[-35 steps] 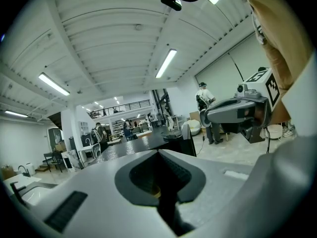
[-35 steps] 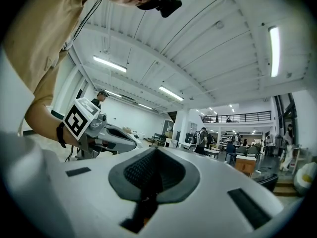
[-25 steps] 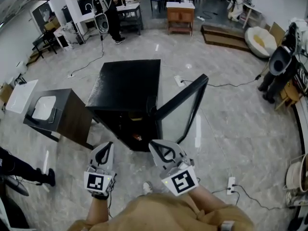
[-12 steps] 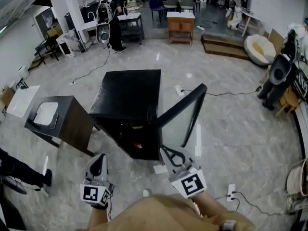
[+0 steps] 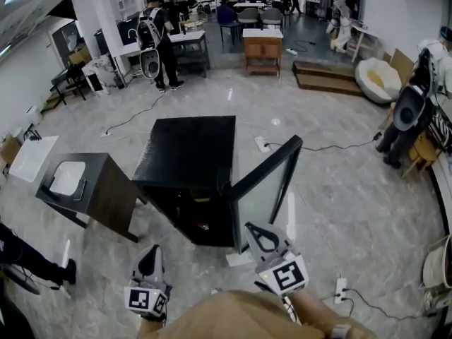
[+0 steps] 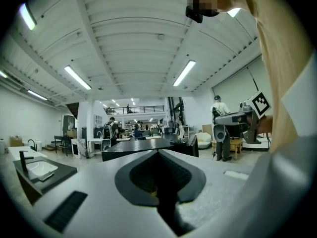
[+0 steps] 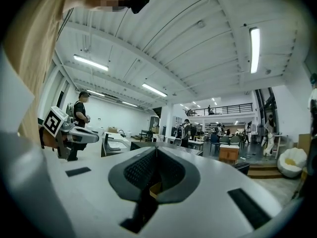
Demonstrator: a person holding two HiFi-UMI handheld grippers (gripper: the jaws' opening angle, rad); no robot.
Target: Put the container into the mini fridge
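The black mini fridge stands on the floor with its door swung open to the right. Deep in its dark inside shows a small reddish thing; I cannot tell what it is. My left gripper hangs in front of the fridge at the lower left, shut and empty. My right gripper sits just before the open door's lower edge, also shut with nothing in it. In the left gripper view the closed fingertips point level at the fridge. The right gripper view shows its own tips closed.
A dark cabinet with a white basin stands left of the fridge. A power strip with cable lies on the floor at the right, a white sheet under the door. A standing robot and people are farther off.
Both grippers have drawn back from the fridge opening toward my body, lower in the head view. Their jaws stayed shut. The fridge door has not moved.
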